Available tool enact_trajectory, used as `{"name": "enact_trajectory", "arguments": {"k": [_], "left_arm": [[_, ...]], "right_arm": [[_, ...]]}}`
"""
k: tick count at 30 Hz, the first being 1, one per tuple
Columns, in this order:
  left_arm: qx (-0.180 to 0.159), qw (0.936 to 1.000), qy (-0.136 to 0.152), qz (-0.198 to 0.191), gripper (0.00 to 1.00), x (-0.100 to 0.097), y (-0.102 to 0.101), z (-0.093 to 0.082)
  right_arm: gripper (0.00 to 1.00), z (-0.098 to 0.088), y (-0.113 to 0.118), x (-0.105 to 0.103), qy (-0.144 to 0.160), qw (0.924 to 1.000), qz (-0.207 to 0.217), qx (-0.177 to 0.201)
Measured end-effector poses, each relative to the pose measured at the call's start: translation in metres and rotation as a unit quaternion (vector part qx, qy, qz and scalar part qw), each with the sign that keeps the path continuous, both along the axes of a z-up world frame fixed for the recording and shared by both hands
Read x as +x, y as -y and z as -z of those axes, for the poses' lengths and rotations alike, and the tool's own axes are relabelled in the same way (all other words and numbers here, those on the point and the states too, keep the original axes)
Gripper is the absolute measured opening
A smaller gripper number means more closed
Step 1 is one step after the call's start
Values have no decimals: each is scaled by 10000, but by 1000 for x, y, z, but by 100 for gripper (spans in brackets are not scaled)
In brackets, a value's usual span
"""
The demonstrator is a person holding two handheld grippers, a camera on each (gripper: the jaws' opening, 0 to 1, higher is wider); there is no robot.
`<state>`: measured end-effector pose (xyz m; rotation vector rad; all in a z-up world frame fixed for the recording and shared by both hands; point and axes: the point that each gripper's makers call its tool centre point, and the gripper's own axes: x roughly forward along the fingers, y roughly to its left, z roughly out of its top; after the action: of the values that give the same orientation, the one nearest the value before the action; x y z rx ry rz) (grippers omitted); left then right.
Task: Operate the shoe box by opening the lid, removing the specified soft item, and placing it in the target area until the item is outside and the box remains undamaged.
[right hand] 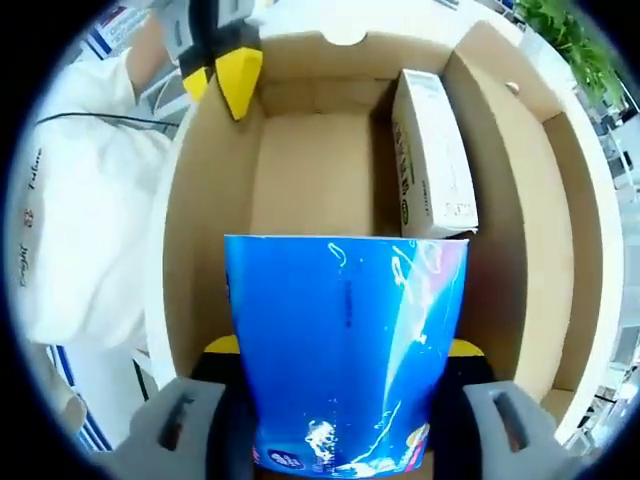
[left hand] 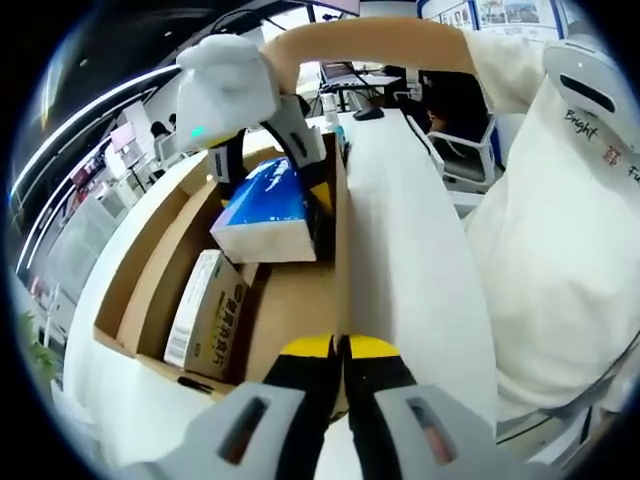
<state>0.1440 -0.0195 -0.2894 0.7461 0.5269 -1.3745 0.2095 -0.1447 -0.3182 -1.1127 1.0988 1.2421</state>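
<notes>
Right gripper view: tissue pack [right hand: 345, 350] between jaws.

shoe box [right hand: 300, 170]: brown | tissue pack [right hand: 345, 350]: glossy blue | carton [right hand: 430, 160]: white | jaws: yellow-tipped

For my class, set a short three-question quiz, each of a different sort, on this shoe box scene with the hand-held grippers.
1. True or false: the blue tissue pack is held by the right hand-held gripper.
2. What lies inside the shoe box beside the pack? A) white carton B) shoe C) bottle
3. Fill in: the left hand-held gripper is shut on the box's ____.

Key: 1 true; 2 A, the white carton; 3 wall.
</notes>
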Motion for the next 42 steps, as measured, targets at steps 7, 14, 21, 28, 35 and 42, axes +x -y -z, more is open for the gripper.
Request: {"name": "enact_trajectory", "arguments": {"k": [7, 14, 21, 28, 35, 42], "left_arm": [[-4, 10000, 14, 37, 2, 0, 0, 0], [-7, 10000, 24, 34, 2, 0, 1, 0], [7, 10000, 15, 21, 2, 0, 1, 0], [12, 10000, 7, 17, 2, 0, 1, 0], [-11, 10000, 27, 13, 2, 0, 0, 0], [-8, 10000, 25, 20, 2, 0, 0, 0]], "right_arm": [[69, -4, 4, 1, 161, 9993, -310, -110], [69, -15, 7, 6, 199, 9992, -273, -196], [69, -27, 11, 9, 349, 9985, -259, -341], [69, -30, 11, 9, 336, 9987, -252, -296], [69, -35, 5, 6, 501, 9973, -511, -172], [69, -35, 5, 4, 466, 9979, -428, -135]]}}
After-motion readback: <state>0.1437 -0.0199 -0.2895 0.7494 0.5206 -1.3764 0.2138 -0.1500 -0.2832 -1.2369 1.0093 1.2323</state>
